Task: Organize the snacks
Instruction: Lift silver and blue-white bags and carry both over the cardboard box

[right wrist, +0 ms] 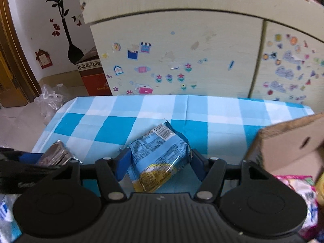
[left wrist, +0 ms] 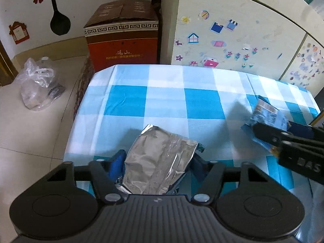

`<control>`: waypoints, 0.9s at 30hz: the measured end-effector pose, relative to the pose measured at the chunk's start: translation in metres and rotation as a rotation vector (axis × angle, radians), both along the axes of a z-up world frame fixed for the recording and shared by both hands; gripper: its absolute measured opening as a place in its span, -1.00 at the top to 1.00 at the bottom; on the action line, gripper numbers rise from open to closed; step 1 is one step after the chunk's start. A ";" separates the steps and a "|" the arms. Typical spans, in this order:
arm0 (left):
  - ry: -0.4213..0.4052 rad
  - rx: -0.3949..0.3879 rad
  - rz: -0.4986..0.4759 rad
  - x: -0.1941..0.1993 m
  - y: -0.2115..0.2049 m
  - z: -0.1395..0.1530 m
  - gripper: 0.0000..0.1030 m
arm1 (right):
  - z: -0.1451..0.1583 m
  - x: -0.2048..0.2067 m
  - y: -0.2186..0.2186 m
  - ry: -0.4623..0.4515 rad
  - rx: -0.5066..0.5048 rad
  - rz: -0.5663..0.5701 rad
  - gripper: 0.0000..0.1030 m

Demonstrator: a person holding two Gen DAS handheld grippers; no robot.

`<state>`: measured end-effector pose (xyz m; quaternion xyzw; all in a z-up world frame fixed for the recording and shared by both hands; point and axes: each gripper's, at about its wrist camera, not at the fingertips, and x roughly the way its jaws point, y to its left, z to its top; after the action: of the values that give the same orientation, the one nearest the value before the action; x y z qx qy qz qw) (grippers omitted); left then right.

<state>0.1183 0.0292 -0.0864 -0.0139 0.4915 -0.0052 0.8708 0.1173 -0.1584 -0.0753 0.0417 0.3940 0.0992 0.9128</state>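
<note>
A crumpled silver foil packet (left wrist: 160, 158) stands between the blue pads of my left gripper (left wrist: 158, 164), which is shut on it just above the blue-and-white checked tablecloth (left wrist: 166, 99). The right wrist view shows the same silver foil packet (right wrist: 55, 156) at far left. My right gripper (right wrist: 160, 164) is shut on a blue snack packet (right wrist: 160, 156) with a barcode and a yellow lower end, held above the cloth. In the left wrist view, that blue snack packet (left wrist: 267, 115) and the right gripper (left wrist: 271, 130) are at the right edge.
A cardboard box (right wrist: 289, 147) with a pink-and-white snack bag (right wrist: 299, 184) in it stands at the right. A sticker-covered cabinet (left wrist: 232, 36) backs the table. On the floor at left stand a brown carton (left wrist: 121, 38) and a clear plastic bag (left wrist: 38, 85).
</note>
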 end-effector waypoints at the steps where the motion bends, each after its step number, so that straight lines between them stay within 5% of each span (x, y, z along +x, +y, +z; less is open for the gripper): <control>1: 0.001 -0.011 0.006 -0.001 0.002 0.001 -0.33 | 0.002 -0.003 0.000 -0.002 -0.002 0.001 -0.24; 6: 0.020 -0.077 0.050 -0.003 0.011 0.006 -0.30 | 0.015 -0.020 -0.003 -0.017 -0.008 -0.004 -0.24; 27: -0.170 -0.001 0.043 -0.039 -0.004 0.079 -0.30 | 0.094 -0.089 -0.011 -0.213 0.018 -0.005 -0.24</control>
<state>0.0796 0.0256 -0.0075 -0.0244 0.4153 0.0119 0.9093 0.0283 -0.1692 0.0187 0.0400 0.2938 0.1044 0.9493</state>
